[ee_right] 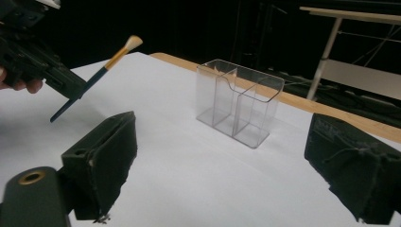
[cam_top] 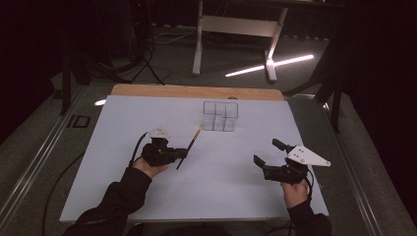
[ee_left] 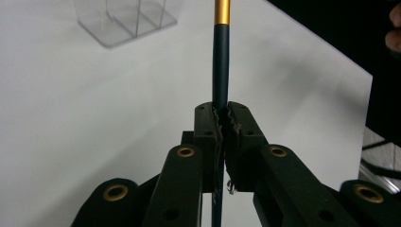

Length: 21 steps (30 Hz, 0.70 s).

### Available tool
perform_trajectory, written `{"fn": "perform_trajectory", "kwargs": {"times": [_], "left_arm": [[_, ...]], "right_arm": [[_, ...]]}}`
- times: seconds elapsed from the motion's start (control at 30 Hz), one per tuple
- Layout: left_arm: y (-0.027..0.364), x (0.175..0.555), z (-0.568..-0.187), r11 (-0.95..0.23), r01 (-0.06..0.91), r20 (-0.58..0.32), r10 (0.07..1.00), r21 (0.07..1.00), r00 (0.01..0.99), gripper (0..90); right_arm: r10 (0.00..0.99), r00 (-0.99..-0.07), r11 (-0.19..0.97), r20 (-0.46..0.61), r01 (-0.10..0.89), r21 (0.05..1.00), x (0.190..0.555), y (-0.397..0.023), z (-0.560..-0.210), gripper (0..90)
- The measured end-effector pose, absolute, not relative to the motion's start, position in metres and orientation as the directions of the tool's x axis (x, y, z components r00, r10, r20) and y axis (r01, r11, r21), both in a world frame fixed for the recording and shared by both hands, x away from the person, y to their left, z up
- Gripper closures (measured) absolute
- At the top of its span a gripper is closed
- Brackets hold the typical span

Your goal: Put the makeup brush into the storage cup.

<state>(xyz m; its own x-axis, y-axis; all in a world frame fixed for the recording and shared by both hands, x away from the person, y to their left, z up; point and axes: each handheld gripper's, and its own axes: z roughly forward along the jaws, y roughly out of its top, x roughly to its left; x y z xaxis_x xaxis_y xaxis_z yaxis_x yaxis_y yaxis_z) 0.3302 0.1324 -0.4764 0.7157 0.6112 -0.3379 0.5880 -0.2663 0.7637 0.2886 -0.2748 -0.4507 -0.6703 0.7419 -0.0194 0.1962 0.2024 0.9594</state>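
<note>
The left gripper (cam_top: 183, 154) was clamped on the brush (cam_top: 191, 145), held above the table (cam_top: 123, 147) near the clear organizer (cam_top: 221, 116). The right gripper (cam_top: 268, 153) stood wide apart, empty, nearer the person than the organizer.

A dim room. A white-topped bench (cam_top: 147, 196) with a wooden far edge stands on grey floor (cam_top: 29, 142). Beyond the bench, a white table frame (cam_top: 236, 27) and a bright light streak (cam_top: 270, 65).

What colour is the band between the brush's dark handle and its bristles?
Gold, on the brush; clearest in the left gripper view.
</note>
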Motion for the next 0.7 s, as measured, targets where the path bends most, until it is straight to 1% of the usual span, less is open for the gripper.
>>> {"fn": "perform_trajectory", "kwargs": {"times": [0.13, 0.17, 0.2, 0.23, 0.3, 0.37, 0.5, 0.6, 0.63, 0.7], "left_arm": [[0.133, 0.330, -0.478, -0.248, 0.576, -0.333, 0.615, 0.779, 0.715, 84.1], [0.133, 0.330, -0.478, -0.248, 0.576, -0.333, 0.615, 0.779, 0.715, 84.1], [0.133, 0.330, -0.479, -0.242, 0.572, -0.330, 0.618, 0.784, 0.714, 84.1], [0.133, 0.330, -0.479, -0.243, 0.569, -0.331, 0.613, 0.785, 0.717, 84.1], [0.132, 0.330, -0.480, -0.226, 0.566, -0.337, 0.610, 0.793, 0.717, 84.1], [0.131, 0.332, -0.483, -0.191, 0.561, -0.359, 0.595, 0.806, 0.719, 84.1], [0.129, 0.333, -0.484, -0.175, 0.537, -0.351, 0.585, 0.825, 0.731, 84.1], [0.127, 0.333, -0.483, -0.168, 0.531, -0.349, 0.586, 0.830, 0.731, 84.1], [0.126, 0.333, -0.483, -0.164, 0.518, -0.344, 0.579, 0.839, 0.740, 84.1], [0.124, 0.334, -0.482, -0.154, 0.483, -0.326, 0.561, 0.862, 0.761, 84.1]], "right_arm": [[0.757, -0.653, 0.196, 0.002, 0.230, 0.953, 0.289, -0.271, -0.446, 11.1], [0.755, -0.655, 0.180, 0.025, 0.243, 0.953, 0.291, -0.270, -0.445, 11.1], [0.755, -0.655, 0.180, 0.025, 0.243, 0.953, 0.291, -0.270, -0.445, 11.1], [0.758, -0.649, 0.144, 0.066, 0.265, 0.953, 0.293, -0.269, -0.443, 11.0], [0.756, -0.651, 0.138, 0.074, 0.268, 0.954, 0.294, -0.268, -0.442, 11.0], [0.746, -0.660, 0.138, 0.087, 0.281, 0.950, 0.298, -0.265, -0.438, 11.0], [0.734, -0.671, 0.116, 0.107, 0.279, 0.953, 0.304, -0.262, -0.430, 11.0], [0.727, -0.678, 0.125, 0.108, 0.285, 0.950, 0.307, -0.259, -0.426, 11.0], [0.725, -0.681, 0.137, 0.106, 0.294, 0.946, 0.309, -0.258, -0.424, 11.0], [0.696, -0.704, 0.133, 0.143, 0.322, 0.937, 0.315, -0.253, -0.422, 11.0]]}}
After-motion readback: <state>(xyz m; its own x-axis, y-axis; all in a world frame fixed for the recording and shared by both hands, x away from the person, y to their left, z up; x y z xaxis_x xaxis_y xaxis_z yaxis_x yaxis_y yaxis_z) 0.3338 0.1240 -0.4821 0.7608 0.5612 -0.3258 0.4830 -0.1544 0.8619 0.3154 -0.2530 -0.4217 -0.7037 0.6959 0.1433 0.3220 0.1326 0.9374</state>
